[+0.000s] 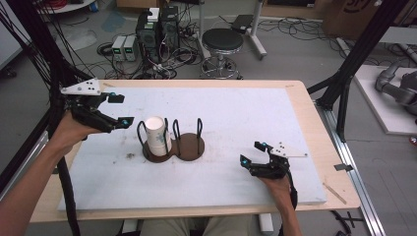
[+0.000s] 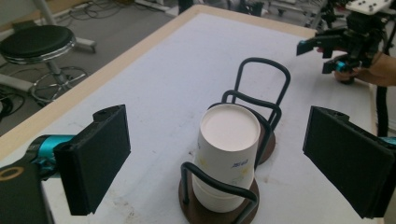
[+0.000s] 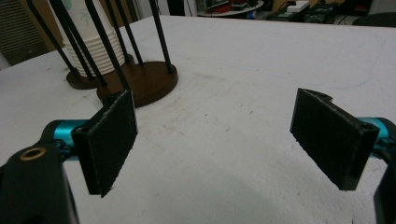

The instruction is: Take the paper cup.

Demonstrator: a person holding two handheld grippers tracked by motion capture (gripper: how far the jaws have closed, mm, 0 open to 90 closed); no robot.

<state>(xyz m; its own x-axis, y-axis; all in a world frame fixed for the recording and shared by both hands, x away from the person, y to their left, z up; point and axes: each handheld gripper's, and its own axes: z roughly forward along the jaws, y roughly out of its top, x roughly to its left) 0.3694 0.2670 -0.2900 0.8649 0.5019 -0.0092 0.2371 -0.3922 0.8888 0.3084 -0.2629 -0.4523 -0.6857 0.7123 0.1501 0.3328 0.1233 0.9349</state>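
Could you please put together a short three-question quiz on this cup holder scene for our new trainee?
1. True or false: the stack of paper cups stands upside down in the holder's left ring.
2. Which gripper is nearer the cups? A) left gripper B) right gripper C) both equally near
3. Fill in: the jaws of both grippers stand ____ with nothing between them.

Key:
1. True: the closed bottoms face up, as the left gripper view shows, and the holder has its right ring bare.
2. A: it hovers just left of the stack, while the right one rests low over the white table mat farther off.
3. open
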